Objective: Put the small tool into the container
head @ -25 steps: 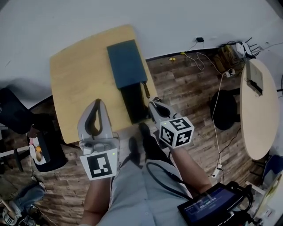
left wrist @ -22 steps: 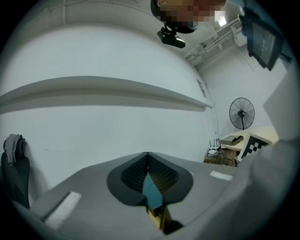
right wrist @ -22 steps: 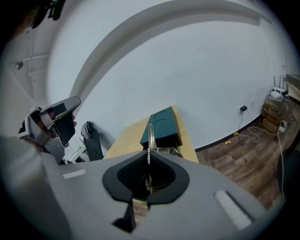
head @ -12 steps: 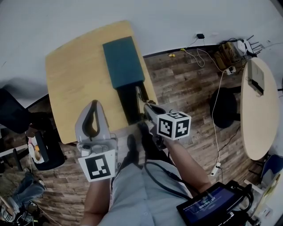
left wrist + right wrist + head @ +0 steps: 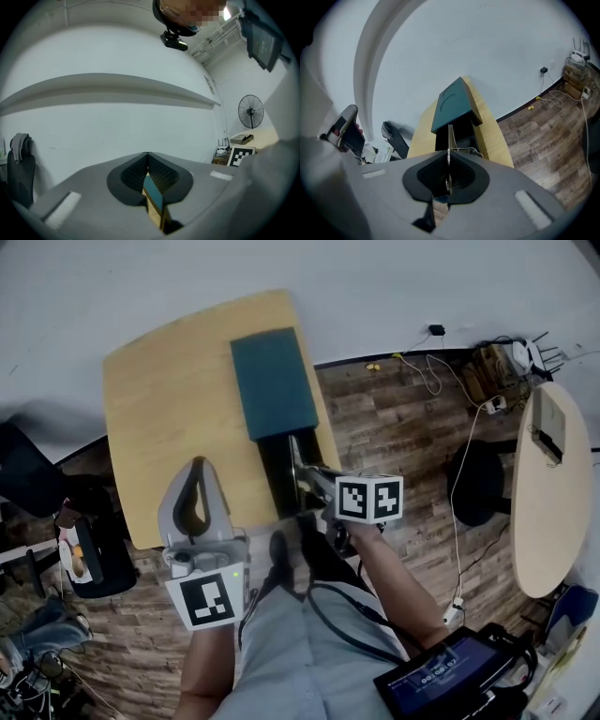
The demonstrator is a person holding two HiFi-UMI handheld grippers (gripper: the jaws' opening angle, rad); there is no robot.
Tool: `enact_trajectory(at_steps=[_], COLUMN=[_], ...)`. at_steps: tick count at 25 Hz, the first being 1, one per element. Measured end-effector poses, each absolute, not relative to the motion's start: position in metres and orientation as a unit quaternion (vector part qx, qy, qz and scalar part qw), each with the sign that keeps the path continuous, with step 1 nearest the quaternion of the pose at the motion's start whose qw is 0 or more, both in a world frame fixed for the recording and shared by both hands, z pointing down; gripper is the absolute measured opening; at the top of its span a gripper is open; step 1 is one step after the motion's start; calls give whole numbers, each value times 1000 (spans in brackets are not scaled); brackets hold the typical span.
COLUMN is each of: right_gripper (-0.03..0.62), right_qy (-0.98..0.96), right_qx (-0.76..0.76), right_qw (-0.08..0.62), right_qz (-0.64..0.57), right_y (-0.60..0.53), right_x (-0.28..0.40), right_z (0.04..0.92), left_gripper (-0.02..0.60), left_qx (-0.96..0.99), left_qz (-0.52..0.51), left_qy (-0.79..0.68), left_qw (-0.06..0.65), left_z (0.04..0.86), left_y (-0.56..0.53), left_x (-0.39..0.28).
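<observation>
Left gripper: over the near part of the table, left of the container. Its own view shows the jaws pressed together at the tips with nothing held.
Table: pale wood. The head view shows the whole top; the right gripper view shows only strips beside the container.
Lid: dark teal, lying over the container's far end. In the left gripper view the lid is only a sliver in the gap below the pads.
Container: black, open at its near end, by the table's right edge.
Small tool: thin pale strip, above the container's opening. The right gripper view shows the small tool projecting straight from the pads.
Right gripper: jaws clamped on the small tool.
Fan: visible in the left gripper view only.
</observation>
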State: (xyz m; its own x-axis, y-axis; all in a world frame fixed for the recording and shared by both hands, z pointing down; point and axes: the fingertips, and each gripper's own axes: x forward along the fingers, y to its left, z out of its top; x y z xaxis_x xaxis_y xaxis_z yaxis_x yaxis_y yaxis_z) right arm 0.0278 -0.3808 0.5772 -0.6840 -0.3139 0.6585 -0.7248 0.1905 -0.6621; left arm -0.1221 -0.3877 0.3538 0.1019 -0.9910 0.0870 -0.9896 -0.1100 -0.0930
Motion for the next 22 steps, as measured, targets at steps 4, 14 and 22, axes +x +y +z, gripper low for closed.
enact_trajectory(at_steps=[4, 14, 22], right_gripper=[5, 6, 6], right_qy=[-737, -739, -749], right_qx=[338, 324, 326], right_qw=[195, 209, 217], right_qz=[552, 552, 534], right_y=[-393, -414, -415], right_x=[25, 6, -5], right_z=[585, 597, 606], left_gripper=[11, 11, 11], left_qx=[-742, -732, -722], left_qz=[-59, -67, -75], left_qy=[667, 678, 687], left_qw=[26, 14, 7], left_z=[351, 363, 370], left_y=[-400, -419, -420], left_x=[-129, -143, -156])
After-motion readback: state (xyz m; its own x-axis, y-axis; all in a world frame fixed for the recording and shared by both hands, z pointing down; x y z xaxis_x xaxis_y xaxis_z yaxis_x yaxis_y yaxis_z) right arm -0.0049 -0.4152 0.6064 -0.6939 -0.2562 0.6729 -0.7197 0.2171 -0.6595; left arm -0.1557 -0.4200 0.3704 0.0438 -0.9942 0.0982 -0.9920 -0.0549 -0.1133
